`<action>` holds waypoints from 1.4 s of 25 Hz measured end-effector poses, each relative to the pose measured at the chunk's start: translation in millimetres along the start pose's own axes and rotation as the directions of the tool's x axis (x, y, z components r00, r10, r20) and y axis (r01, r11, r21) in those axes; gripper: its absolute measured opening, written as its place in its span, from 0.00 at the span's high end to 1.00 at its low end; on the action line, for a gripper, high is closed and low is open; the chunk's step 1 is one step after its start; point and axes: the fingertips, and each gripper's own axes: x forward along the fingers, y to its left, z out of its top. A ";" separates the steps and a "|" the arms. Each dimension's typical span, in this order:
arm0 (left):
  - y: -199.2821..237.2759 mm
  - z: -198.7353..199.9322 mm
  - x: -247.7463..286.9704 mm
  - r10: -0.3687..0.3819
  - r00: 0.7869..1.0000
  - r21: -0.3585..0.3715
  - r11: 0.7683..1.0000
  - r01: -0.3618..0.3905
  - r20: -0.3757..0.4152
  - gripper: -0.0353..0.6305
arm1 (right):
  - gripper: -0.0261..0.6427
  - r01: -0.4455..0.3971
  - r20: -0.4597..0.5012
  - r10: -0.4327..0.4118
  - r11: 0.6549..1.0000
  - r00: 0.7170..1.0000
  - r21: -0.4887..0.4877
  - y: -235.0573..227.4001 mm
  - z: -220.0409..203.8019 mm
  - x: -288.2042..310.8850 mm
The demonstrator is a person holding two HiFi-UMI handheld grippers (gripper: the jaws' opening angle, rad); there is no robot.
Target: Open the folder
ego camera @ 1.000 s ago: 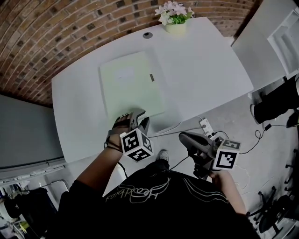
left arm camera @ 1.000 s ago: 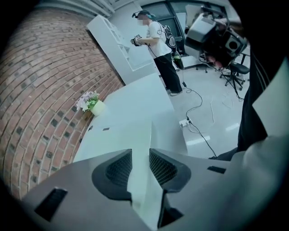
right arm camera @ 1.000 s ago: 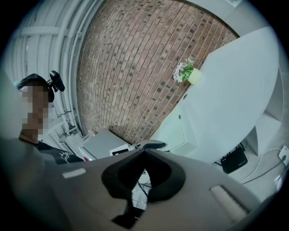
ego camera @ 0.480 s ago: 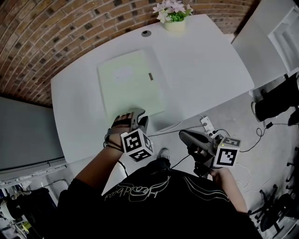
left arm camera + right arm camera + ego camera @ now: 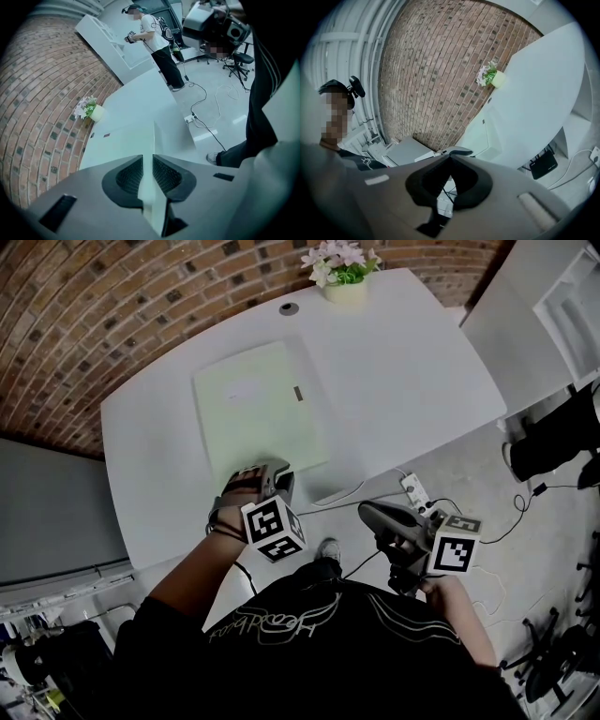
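Note:
A pale green folder (image 5: 258, 409) lies flat and closed on the white table (image 5: 412, 371), with a small dark tab (image 5: 297, 393) by its right edge. My left gripper (image 5: 279, 474) is at the folder's near edge. In the left gripper view, the left gripper (image 5: 147, 158) is shut on a thin pale edge of the folder (image 5: 136, 140) that runs up between the jaws. My right gripper (image 5: 368, 513) hangs off the table's near side, above the floor. In its own view the right gripper (image 5: 450, 158) is shut with nothing in it.
A pot of flowers (image 5: 343, 273) and a round cable port (image 5: 289, 308) sit at the table's far side. A power strip (image 5: 413, 491) and cables lie on the floor. A white cabinet (image 5: 525, 306) stands to the right. Another person (image 5: 154, 42) stands beyond the table.
Nothing has visibly changed with the folder or the grippers; only the head view has shifted slightly.

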 end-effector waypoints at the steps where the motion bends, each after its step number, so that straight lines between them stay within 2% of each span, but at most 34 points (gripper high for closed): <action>1: 0.1 0.5 -0.1 0.001 1.000 0.000 1.000 -0.001 -0.001 0.85 | 0.96 0.002 0.002 -0.002 1.000 1.000 0.001 -0.7 0.1 -1.0; 8: 0.3 2.9 -0.5 -0.012 1.000 -0.007 1.000 0.012 0.017 0.89 | 0.96 0.002 0.016 -0.003 1.000 1.000 0.009 -4.9 1.1 -2.0; 21: 9.3 7.6 -11.8 -0.067 0.990 -0.139 0.987 0.084 0.127 0.91 | 0.96 0.005 0.017 -0.005 1.000 1.000 0.011 -21.3 3.9 8.7; 35: 11.6 6.1 -20.0 -0.120 0.976 -0.204 0.966 0.157 0.183 0.91 | 0.96 0.031 -0.066 -0.034 0.999 0.997 -0.043 -41.9 19.1 49.7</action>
